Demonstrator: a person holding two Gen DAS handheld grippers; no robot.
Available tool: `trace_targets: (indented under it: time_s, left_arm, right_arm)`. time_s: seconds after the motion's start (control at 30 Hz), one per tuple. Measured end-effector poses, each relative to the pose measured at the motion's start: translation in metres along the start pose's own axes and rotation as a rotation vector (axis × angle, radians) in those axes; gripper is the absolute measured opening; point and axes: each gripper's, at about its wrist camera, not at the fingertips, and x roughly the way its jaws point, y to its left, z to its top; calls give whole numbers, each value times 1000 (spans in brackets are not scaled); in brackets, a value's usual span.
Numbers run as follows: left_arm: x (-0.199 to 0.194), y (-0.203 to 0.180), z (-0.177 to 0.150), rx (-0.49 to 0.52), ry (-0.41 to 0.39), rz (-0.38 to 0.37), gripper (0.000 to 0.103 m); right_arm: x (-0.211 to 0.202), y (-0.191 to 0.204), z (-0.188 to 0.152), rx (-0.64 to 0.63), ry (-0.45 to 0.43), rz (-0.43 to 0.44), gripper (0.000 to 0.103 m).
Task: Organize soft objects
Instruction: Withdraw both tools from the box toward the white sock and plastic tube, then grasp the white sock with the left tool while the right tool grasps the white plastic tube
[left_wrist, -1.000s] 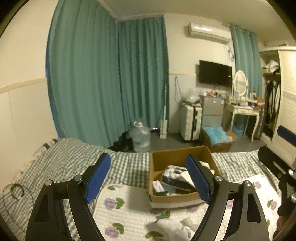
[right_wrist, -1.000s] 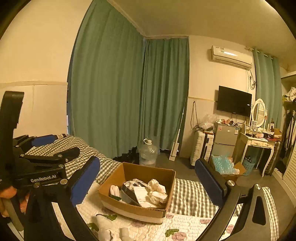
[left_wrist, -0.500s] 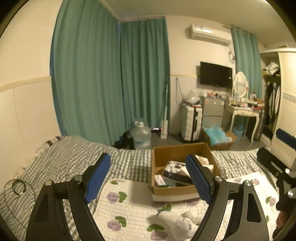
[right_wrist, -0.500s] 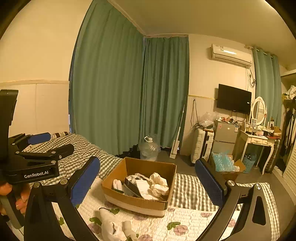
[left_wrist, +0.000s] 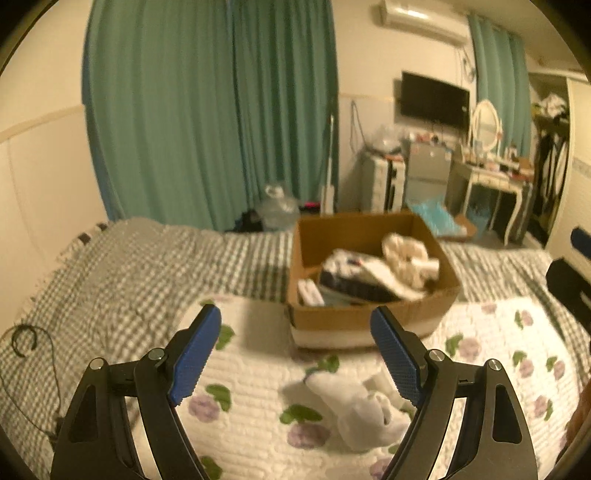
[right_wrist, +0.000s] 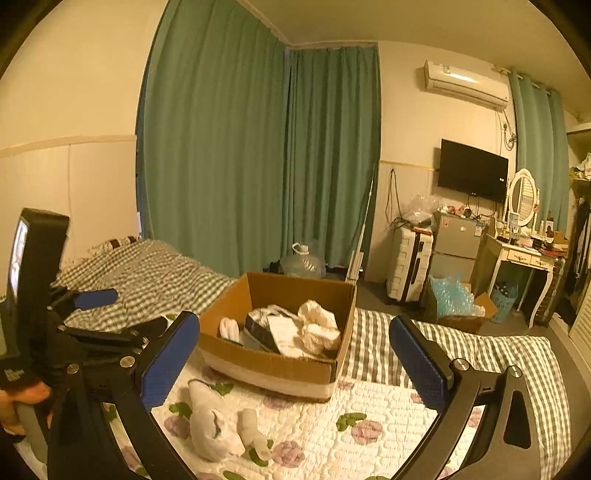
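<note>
White socks lie on the quilt below the left gripper's parted jaws.

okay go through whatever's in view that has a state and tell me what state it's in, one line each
Left gripper: jaws open, empty.
Right gripper: jaws open, empty.
Cardboard box: open-topped, partly filled with soft items.
White socks: loose on the quilt, outside the box.
Curtains: drawn shut.
TV: screen dark.

Dim warm indoor light, yellow cast in both views. Left wrist view smeared w/ motion blur: box, socks, bed all soft. Right wrist view sharp. Glare on AC unit. Strong fisheye bend, black corners. Soft shadows by box.
</note>
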Motion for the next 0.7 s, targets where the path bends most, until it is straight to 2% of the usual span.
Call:
trace_targets:
  time_s: [0.33,0.7]
  left_arm:
    - [56,-34,-36,64,172,-37,84]
    - [116,-45,-85,22,378,-57,84]
  right_arm:
    - [37,-15,-48,-18,115,25,103]
    - [79,-30,-84,12,206,57,103]
